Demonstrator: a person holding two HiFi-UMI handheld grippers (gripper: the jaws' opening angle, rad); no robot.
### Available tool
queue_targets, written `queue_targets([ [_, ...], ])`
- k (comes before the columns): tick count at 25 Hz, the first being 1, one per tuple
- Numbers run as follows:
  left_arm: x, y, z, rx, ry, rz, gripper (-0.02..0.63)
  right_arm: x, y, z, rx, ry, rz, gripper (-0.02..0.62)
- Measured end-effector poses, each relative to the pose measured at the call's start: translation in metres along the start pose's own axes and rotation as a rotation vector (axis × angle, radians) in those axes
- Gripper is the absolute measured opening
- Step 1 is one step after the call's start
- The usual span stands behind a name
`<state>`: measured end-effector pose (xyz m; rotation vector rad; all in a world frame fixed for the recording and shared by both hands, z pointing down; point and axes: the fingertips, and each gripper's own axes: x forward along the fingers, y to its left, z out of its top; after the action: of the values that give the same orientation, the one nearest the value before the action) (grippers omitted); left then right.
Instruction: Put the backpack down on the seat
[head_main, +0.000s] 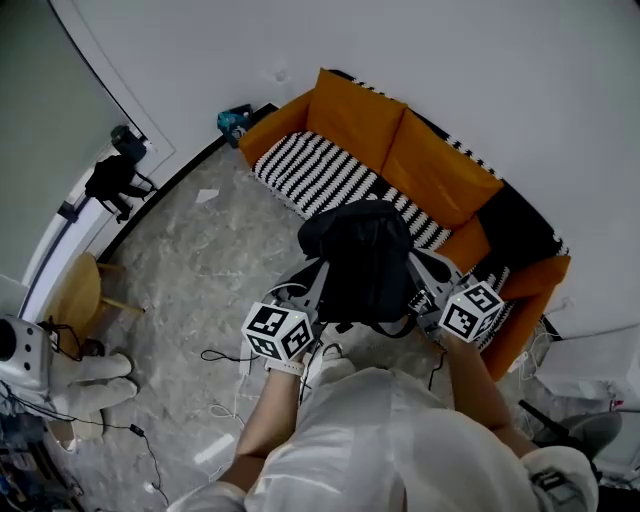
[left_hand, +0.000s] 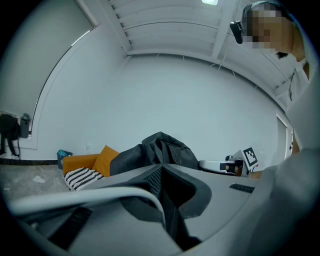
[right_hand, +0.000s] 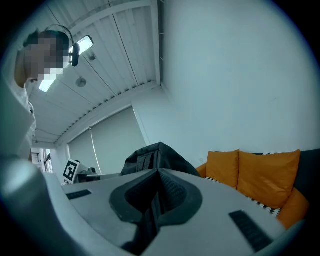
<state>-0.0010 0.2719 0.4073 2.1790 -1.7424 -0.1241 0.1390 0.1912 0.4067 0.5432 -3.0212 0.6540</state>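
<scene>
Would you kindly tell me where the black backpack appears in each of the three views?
Head view: the backpack is at centre, just below the orange sofa.
Left gripper view: at centre, just above the jaws.
Right gripper view: at centre, just above the jaws.
Shared landmark: the orange sofa, in all three.

An orange sofa (head_main: 440, 165) stands at one o'clock on the marbled floor (head_main: 190, 270); a striped cover (head_main: 320, 175) lies across its seat.
</scene>
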Motion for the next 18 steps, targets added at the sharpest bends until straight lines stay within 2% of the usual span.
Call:
queue_targets([
  [3, -0.005, 0.021, 0.007, -0.008, -0.002, -0.014, 0.025, 0.022, 0.008, -0.003, 0.003, 0.002, -0.010, 0.020],
  [15, -0.015, 0.062, 0.020, 0.024, -0.007, -0.069, 0.025, 0.064, 0.024, -0.007, -0.020, -0.017, -0.027, 0.020],
  [18, -0.010, 0.055, 0.017, 0.032, -0.008, -0.073, 0.025, 0.058, 0.018, -0.009, -0.014, -0.023, -0.017, 0.020],
])
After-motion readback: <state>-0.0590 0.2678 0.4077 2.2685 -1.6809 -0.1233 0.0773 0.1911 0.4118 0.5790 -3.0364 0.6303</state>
